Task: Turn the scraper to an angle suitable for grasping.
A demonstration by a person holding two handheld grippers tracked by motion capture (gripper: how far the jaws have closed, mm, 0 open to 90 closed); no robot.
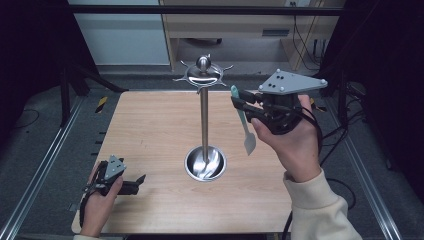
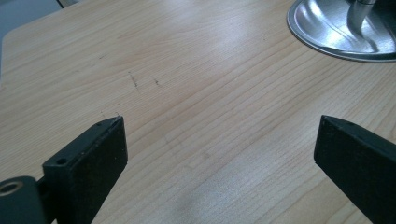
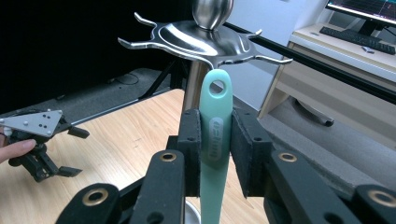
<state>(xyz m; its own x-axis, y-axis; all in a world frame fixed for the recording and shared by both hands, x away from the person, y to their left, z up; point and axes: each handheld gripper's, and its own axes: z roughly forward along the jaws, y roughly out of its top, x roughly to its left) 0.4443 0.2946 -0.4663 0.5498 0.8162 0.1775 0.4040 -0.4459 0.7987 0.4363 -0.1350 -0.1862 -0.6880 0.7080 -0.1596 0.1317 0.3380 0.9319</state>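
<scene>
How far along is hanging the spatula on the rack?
Done: the right gripper is shut on the mint spatula and has it lifted beside the steel rack. In hand: the handle's hole sits just below the rack's hooks, not yet over one. Left: hook it and release. The left gripper rests open on the table.

Spatula [image 3: 215,135]: mint-green handle, paler translucent blade [image 1: 249,142]. Hanging stand [image 1: 204,120]: polished silver steel, mirror-bright base dish. Surface [image 1: 155,135]: light wood, fine straight grain. Right gripper [image 3: 215,154]: black fingers [image 3: 190,149], brass-coloured rivets, grey top plate. Left gripper [image 2: 219,149]: black. Sleeve [image 1: 320,210]: cream.
</scene>
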